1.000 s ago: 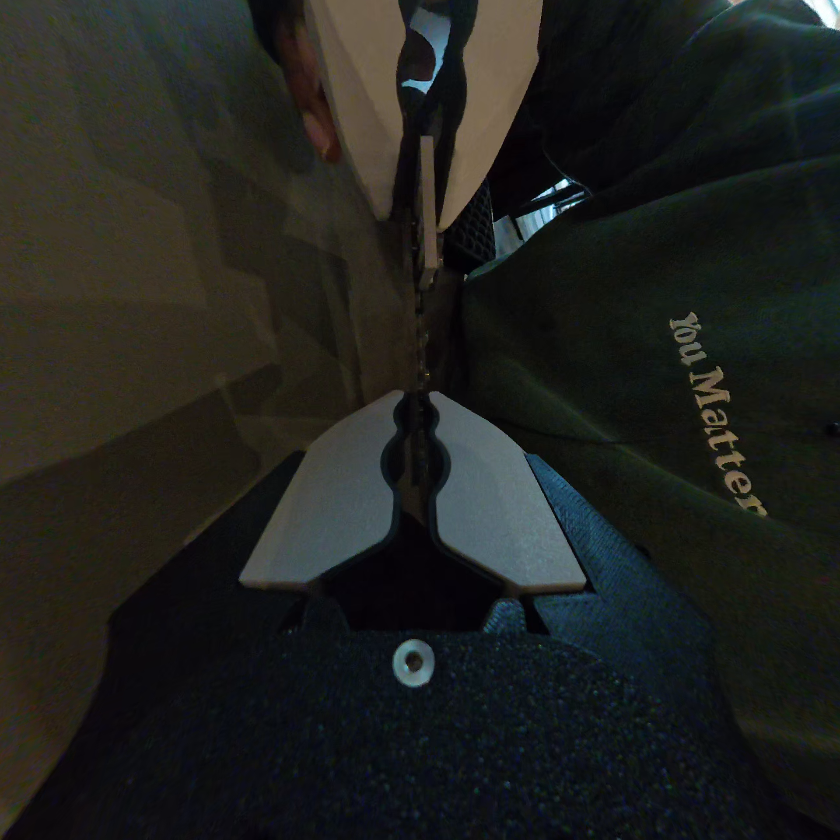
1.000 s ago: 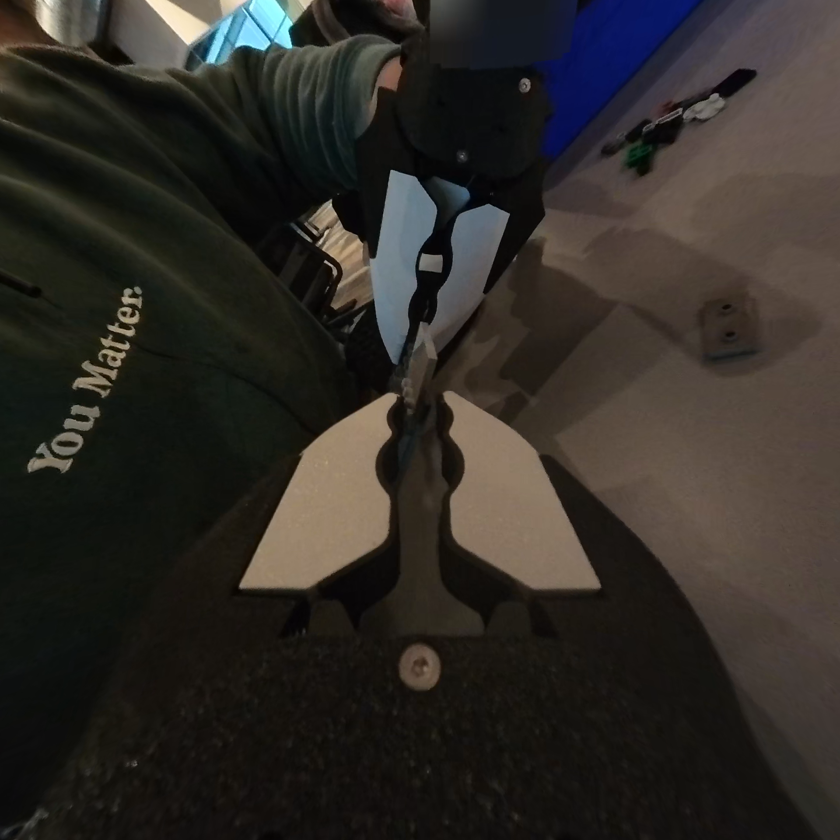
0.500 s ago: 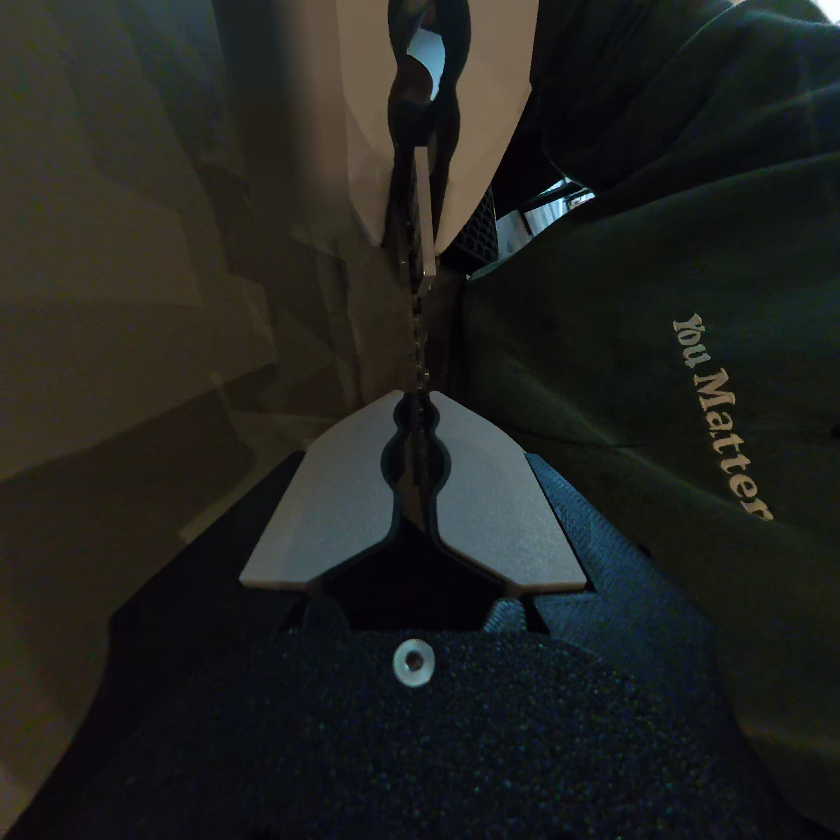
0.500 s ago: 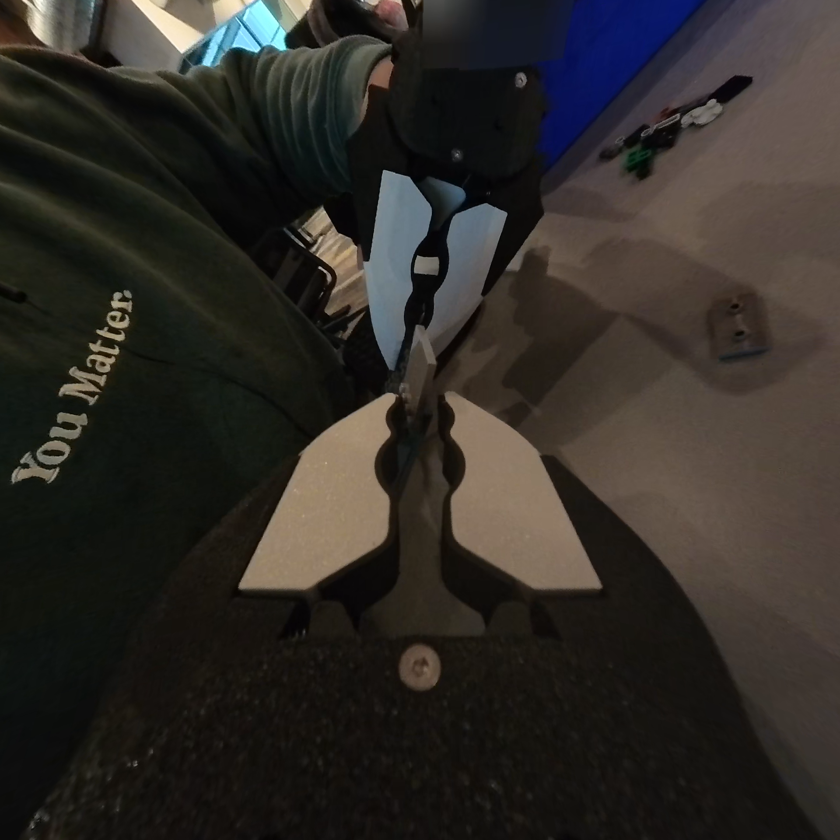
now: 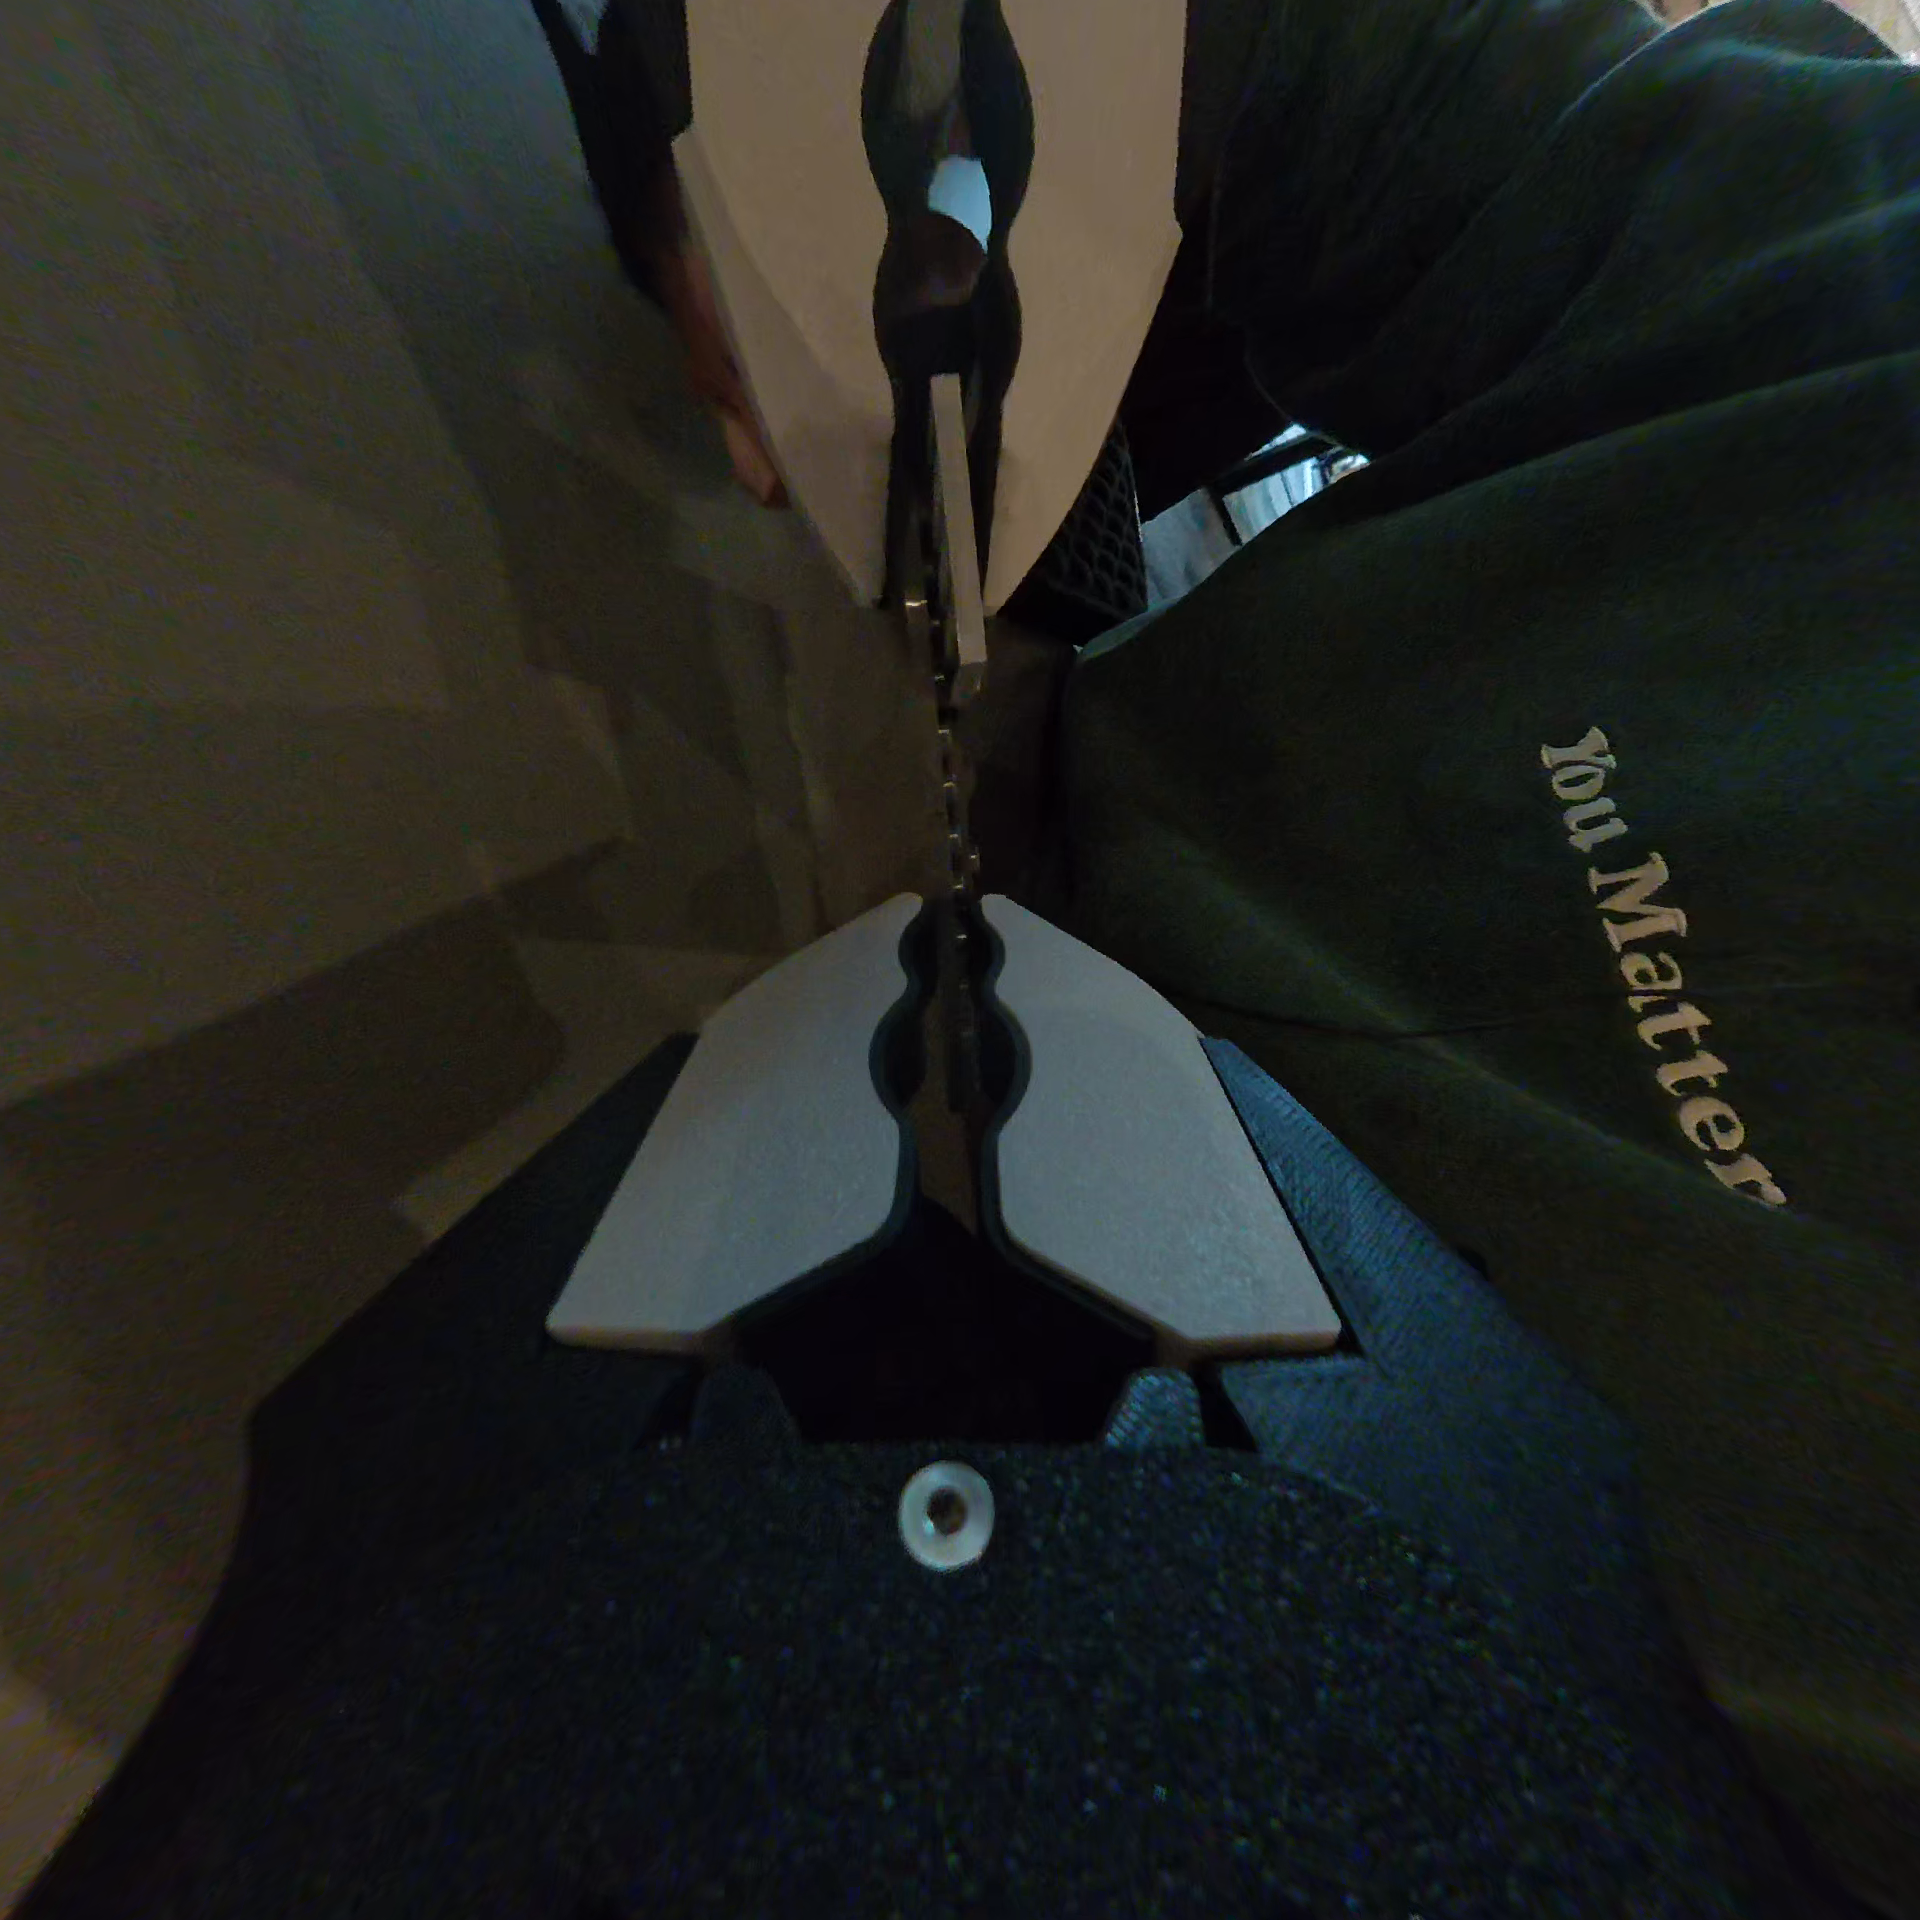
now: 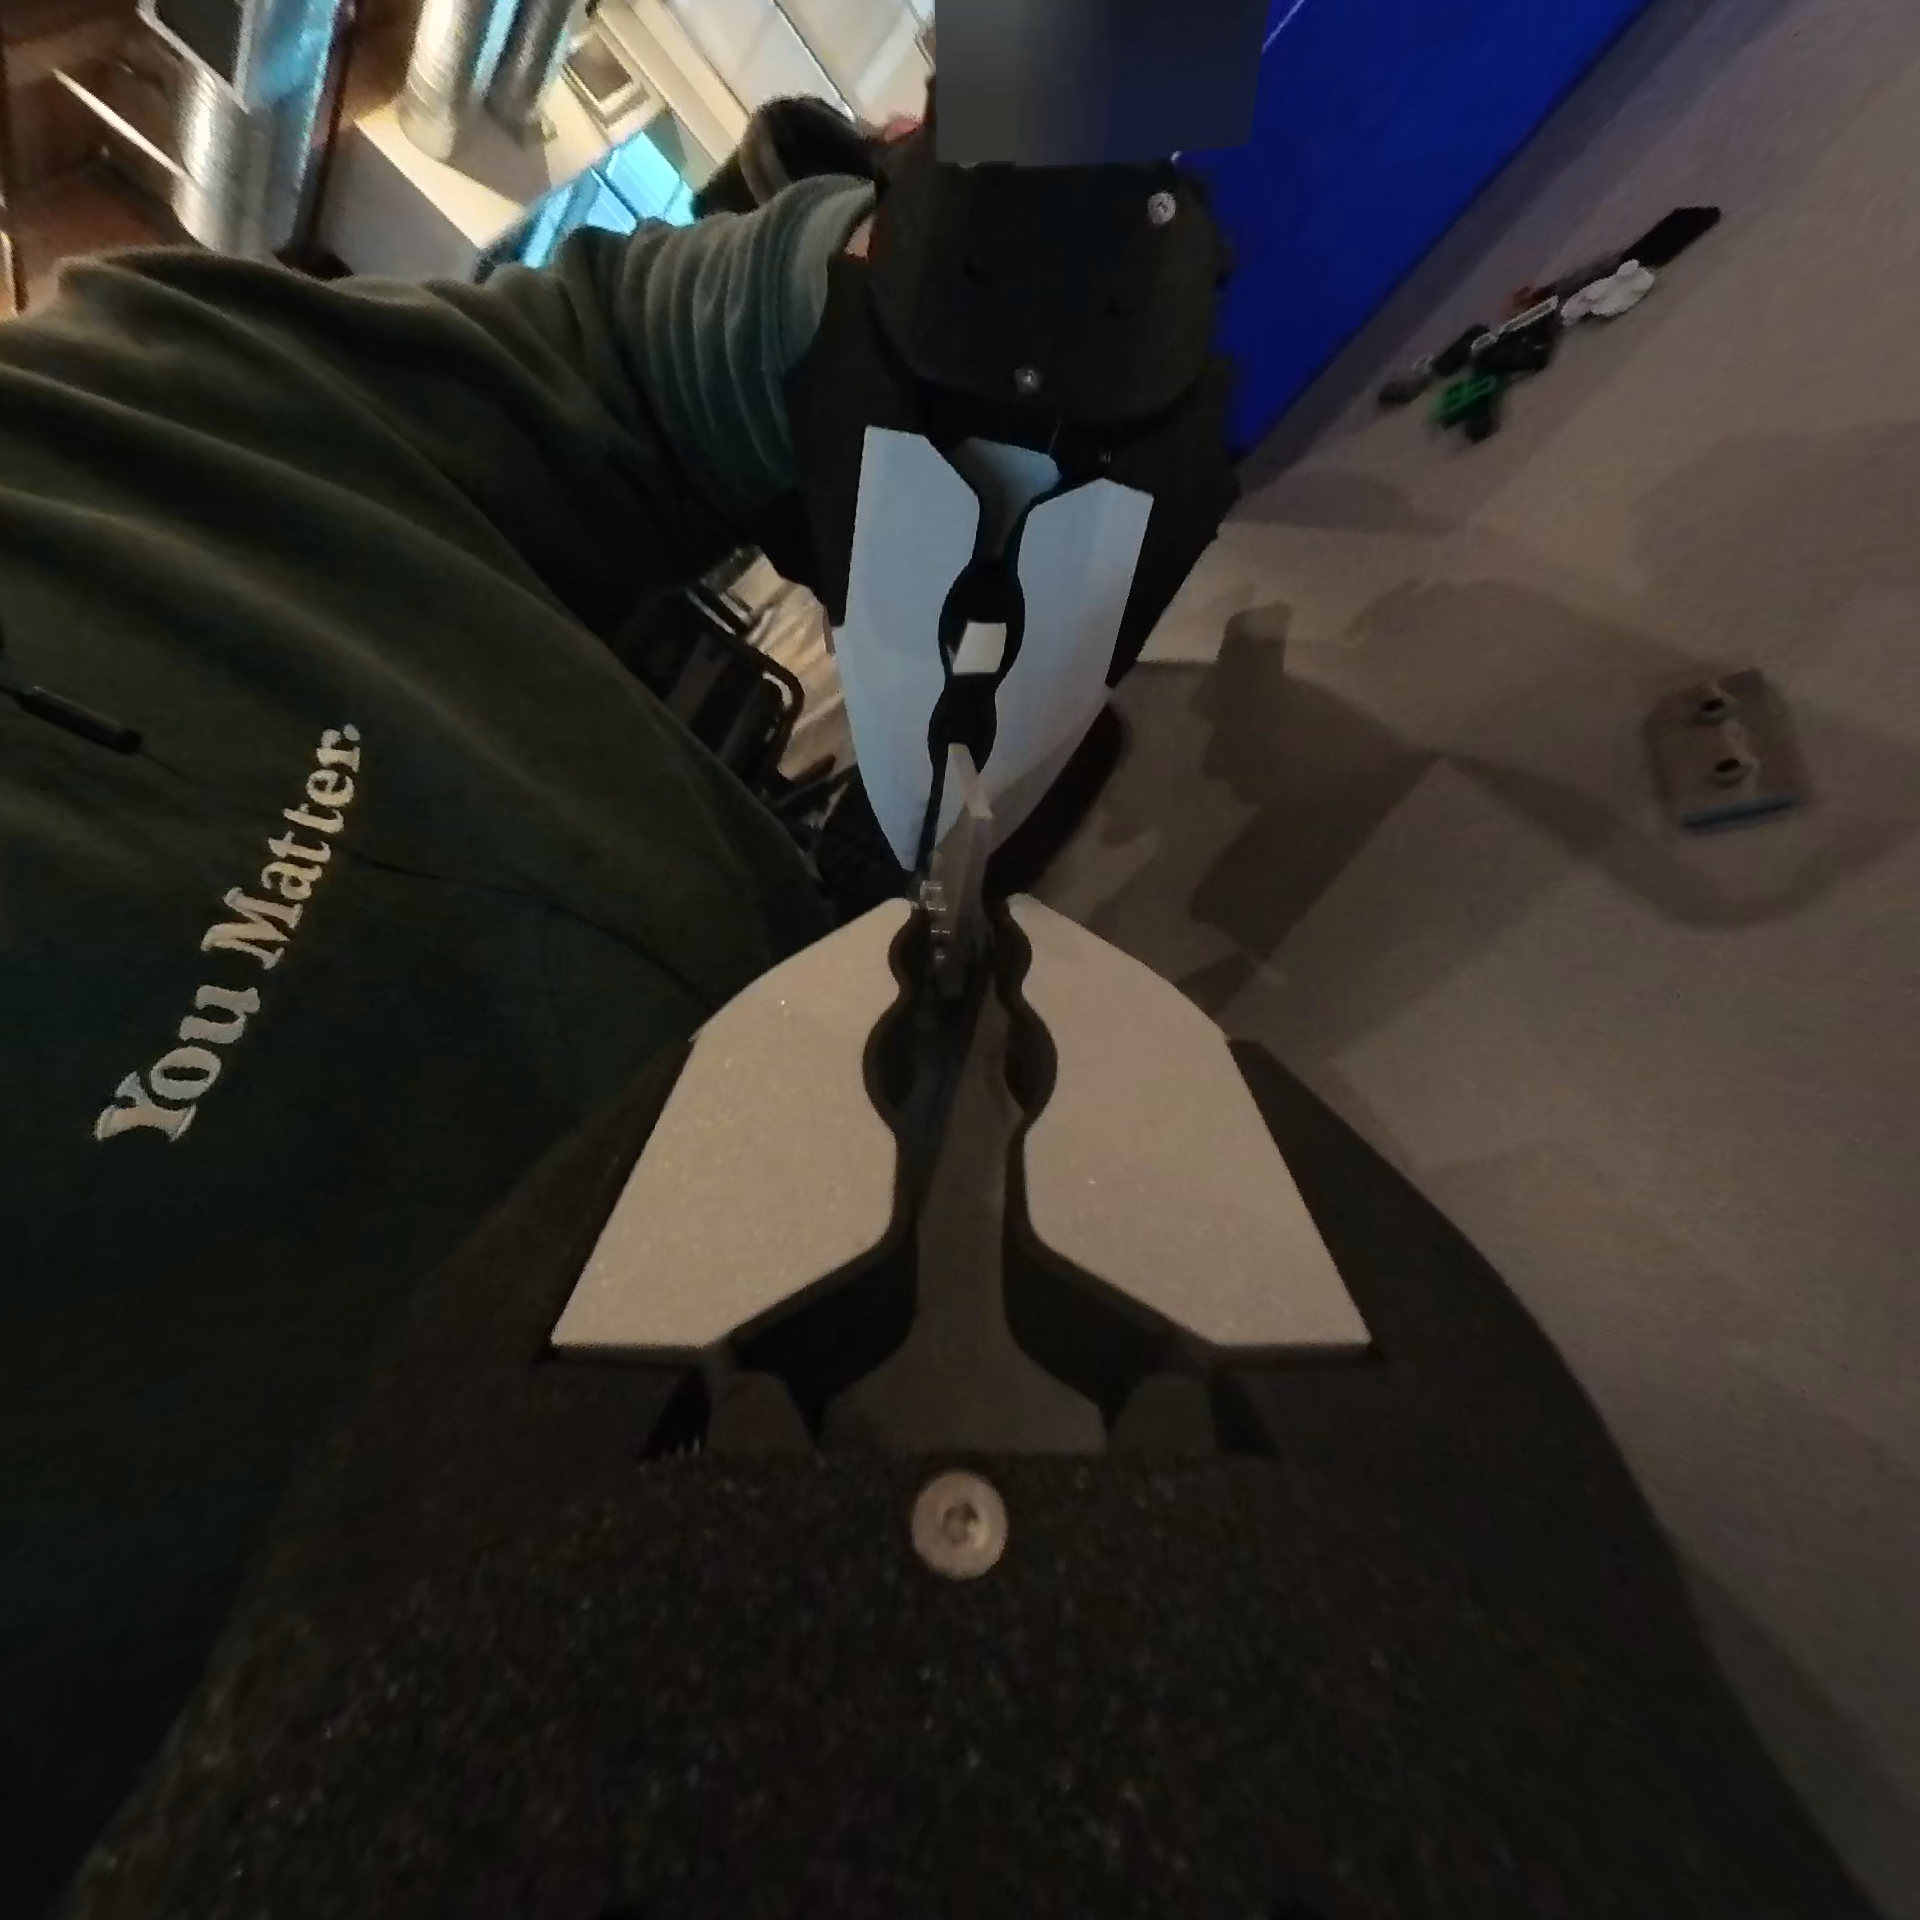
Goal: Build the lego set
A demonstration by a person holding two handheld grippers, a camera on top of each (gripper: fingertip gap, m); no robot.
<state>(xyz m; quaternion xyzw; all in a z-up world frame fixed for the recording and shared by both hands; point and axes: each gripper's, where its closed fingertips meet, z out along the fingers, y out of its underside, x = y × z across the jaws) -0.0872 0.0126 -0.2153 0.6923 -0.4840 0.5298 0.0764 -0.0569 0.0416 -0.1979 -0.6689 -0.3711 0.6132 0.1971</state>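
The person wore a dark green sweatshirt (image 6: 312, 644) with pale lettering and ribbed cuff (image 6: 748, 343); each tool (image 5: 951, 914) had grey fingers (image 5: 790, 1132), black body, silver screw (image 5: 943, 1525).

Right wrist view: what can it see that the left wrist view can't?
Only the right wrist view shows the blue wall, a small grey block lying on the table and a far pile of loose pieces. Only the left wrist view shows fingertips beside the right gripper. Both show the left gripper, shut like the right on the thin lego plates, and the green sweater.
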